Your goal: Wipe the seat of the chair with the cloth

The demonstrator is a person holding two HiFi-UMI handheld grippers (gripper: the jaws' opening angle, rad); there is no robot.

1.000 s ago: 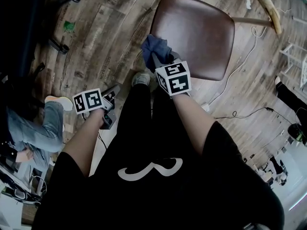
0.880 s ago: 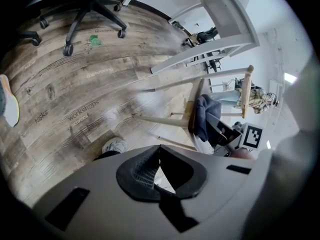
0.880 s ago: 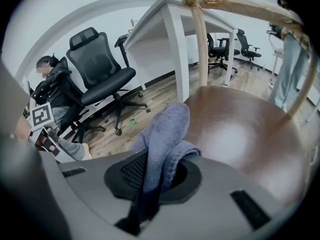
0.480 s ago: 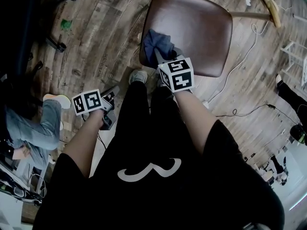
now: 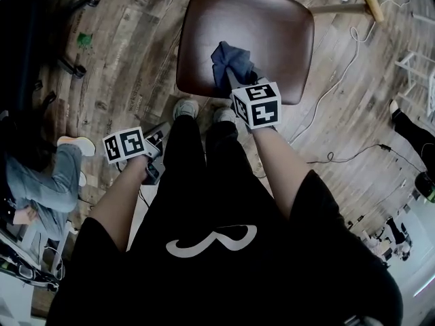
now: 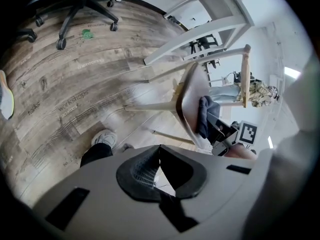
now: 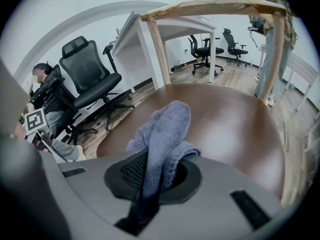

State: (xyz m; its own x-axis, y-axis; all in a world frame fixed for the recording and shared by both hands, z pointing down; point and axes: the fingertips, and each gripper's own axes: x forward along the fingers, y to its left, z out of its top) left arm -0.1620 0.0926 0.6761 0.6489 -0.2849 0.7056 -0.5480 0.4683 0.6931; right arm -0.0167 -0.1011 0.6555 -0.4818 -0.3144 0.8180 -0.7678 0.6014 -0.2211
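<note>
Your right tongs (image 7: 156, 179) pinch the cloth (image 7: 167, 124) by a bunched fold; soft and limp, it should drag easily across the seat (image 7: 225, 114); left tongs (image 6: 159, 164) closed, empty.

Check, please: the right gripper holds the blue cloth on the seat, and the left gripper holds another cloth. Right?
No: the left gripper holds nothing; the left gripper view shows its jaws shut, empty. The right gripper does hold the cloth on the seat.

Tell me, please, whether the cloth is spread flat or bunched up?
Bunched up: the cloth rises in a crumpled hump, pinched between the right tongs, over the brown chair seat.
</note>
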